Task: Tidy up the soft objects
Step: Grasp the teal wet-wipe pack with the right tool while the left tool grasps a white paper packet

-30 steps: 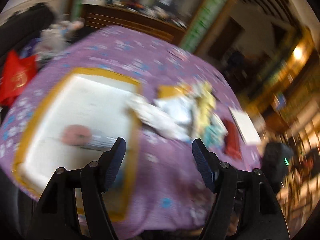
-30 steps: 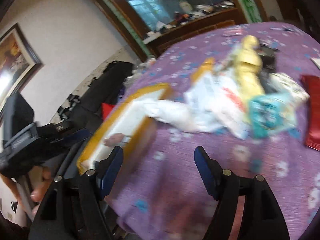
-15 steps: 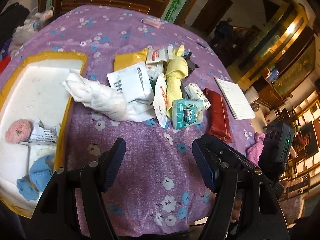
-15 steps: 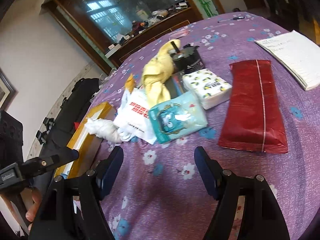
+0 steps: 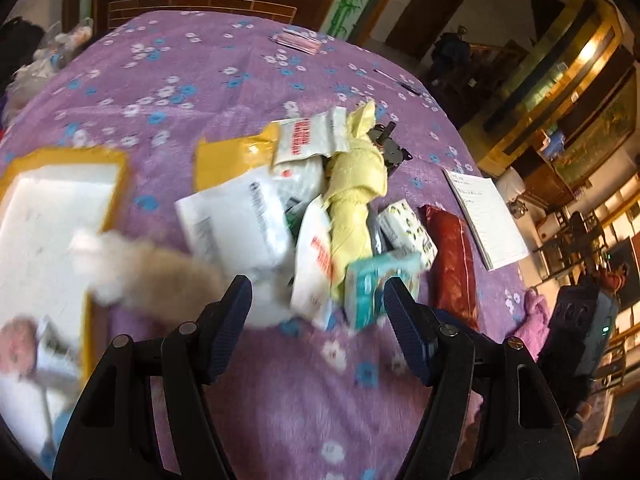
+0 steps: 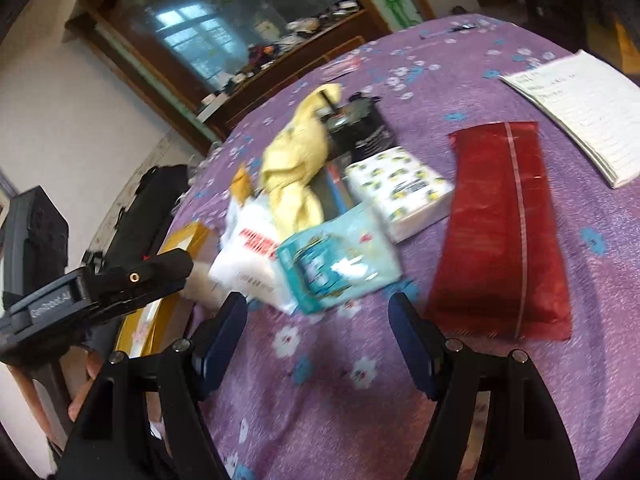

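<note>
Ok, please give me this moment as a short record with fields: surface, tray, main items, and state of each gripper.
surface: round table under a purple flowered cloth
tray: yellow-rimmed white tray, at the table's left edge in the left view
main items: yellow knotted towel; teal tissue pack; long red foil pouch; white fluffy plush piece; lined paper notepad
left gripper: jaws closing, nothing between them
right gripper: open, empty
</note>
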A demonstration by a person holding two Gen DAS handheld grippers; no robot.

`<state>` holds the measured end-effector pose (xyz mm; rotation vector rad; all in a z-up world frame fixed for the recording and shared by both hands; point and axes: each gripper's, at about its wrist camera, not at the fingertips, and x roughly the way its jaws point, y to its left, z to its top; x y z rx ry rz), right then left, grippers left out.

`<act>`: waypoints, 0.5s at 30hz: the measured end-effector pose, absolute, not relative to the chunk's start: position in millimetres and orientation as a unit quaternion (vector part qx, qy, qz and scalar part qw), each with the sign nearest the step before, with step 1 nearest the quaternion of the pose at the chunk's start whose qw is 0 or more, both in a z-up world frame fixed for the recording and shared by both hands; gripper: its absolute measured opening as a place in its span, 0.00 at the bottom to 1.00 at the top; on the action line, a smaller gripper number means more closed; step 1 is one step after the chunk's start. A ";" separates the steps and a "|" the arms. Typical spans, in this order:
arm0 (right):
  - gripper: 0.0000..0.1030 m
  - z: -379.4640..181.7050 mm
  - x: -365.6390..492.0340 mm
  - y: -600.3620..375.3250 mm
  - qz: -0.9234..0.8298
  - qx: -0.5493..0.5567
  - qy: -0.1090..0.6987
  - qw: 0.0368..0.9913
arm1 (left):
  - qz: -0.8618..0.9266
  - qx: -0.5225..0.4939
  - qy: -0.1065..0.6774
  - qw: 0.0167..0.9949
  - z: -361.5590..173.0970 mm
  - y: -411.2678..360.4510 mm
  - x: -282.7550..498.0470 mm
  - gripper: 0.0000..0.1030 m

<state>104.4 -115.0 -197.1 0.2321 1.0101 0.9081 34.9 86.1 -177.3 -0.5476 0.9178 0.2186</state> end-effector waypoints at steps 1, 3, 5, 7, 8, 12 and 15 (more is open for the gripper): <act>0.71 -197.8 109.3 -114.0 0.413 0.111 0.470 0.772 | 0.101 -0.255 0.443 0.854 -181.2 85.2 42.4 0.53; 0.71 -201.8 119.3 -109.6 0.404 0.118 0.481 0.769 | 0.100 -0.246 0.457 0.849 -191.5 83.4 55.0 0.36; 0.71 -207.5 127.2 -102.7 0.404 0.124 0.496 0.759 | 0.103 -0.265 0.473 0.834 -202.7 85.5 57.2 0.20; 0.71 -213.4 131.3 -95.8 0.408 0.128 0.507 0.749 | 0.089 -0.276 0.475 0.831 -207.8 84.2 52.7 0.10; 0.71 -214.4 131.1 -92.9 0.407 0.124 0.506 0.751 | 0.089 -0.274 0.474 0.832 -209.0 83.9 49.8 0.09; 0.53 -216.8 122.3 -83.1 0.397 0.094 0.504 0.762 | 0.077 -0.305 0.473 0.823 -216.0 86.9 37.2 0.05; 0.28 -219.2 119.2 -81.9 0.393 0.091 0.510 0.760 | 0.076 -0.298 0.467 0.829 -213.8 83.8 31.6 0.04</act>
